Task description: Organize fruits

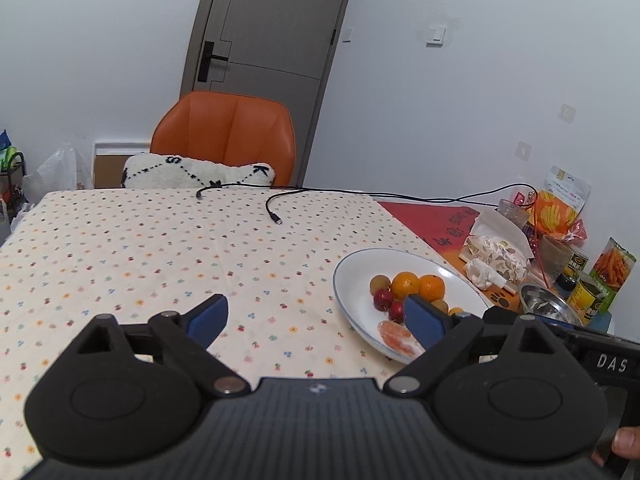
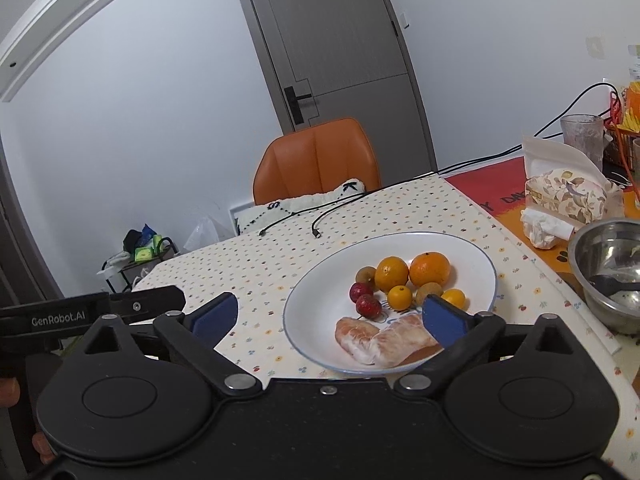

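White plate point(image 2: 476, 256) with thin blue rim, resting on dotted tablecloth point(image 2: 260, 264) toward the table's right side. On the plate: two oranges point(image 2: 430, 269) side by side at the back, two small yellow-orange citrus point(image 2: 400, 297) in front of them, two brown round fruits point(image 2: 366, 275), two red bumpy fruits point(image 2: 368, 306) at left, and two peeled pale-orange citrus segments point(image 2: 372, 340) along the near edge. Right gripper point(image 2: 328, 316) held above the plate's near left rim, blue-padded fingers spread wide, holding nothing. Left gripper point(image 1: 316, 316) to the left above bare cloth, likewise spread wide and empty, its right finger overlapping the plate in view. Just right of the plate, a steel bowl point(image 2: 612, 272) and tissue pack point(image 2: 568, 196). Black cables point(image 2: 320, 216) across the far table; orange chair point(image 2: 316, 160) and grey door point(image 2: 340, 40) behind.
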The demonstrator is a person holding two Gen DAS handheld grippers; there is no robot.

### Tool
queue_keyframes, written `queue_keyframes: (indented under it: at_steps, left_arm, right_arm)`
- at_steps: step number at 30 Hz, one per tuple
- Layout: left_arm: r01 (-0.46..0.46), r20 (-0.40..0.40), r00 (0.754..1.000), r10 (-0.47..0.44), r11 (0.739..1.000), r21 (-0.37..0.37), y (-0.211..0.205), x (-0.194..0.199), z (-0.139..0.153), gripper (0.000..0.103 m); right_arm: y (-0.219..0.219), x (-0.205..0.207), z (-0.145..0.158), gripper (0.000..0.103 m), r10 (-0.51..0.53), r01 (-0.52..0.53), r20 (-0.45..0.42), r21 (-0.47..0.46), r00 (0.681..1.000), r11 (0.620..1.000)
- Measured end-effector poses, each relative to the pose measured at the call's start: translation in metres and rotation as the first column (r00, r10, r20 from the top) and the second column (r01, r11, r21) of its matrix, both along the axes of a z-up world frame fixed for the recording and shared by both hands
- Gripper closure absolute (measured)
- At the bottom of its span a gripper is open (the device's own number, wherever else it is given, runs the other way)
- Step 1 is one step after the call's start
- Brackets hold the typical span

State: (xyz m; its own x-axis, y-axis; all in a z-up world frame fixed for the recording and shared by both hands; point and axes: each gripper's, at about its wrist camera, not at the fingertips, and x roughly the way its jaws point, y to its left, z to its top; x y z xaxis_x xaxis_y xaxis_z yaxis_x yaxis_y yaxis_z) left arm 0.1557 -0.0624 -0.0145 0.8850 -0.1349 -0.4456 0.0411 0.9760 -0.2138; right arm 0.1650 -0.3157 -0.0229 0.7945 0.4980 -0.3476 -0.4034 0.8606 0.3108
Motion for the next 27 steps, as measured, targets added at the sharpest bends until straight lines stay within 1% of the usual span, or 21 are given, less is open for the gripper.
queue_keyframes:
  at_steps: [2, 16, 27]
  left_arm:
    - [-0.007, 0.006, 1.0, 0.007, 1.0, 0.002, 0.001, -0.007, 0.002, 0.009]
    - [-0.042, 0.06, 0.997, 0.041, 0.999, 0.021, 0.004, -0.053, 0.019, 0.006]
    - [-0.058, 0.059, 0.997, 0.056, 0.998, 0.028, 0.007, -0.085, 0.034, 0.005]
  right_arm:
    - [-0.001, -0.006, 0.001, 0.0, 0.002, -0.002, 0.005, 0.005, 1.0, 1.0]
    - [-0.007, -0.039, 0.012, 0.0, 0.017, -0.017, 0.022, -0.007, 1.0, 1.0]
    - [-0.01, -0.066, 0.028, 0.0, 0.045, -0.044, 0.045, -0.019, 0.998, 0.999]
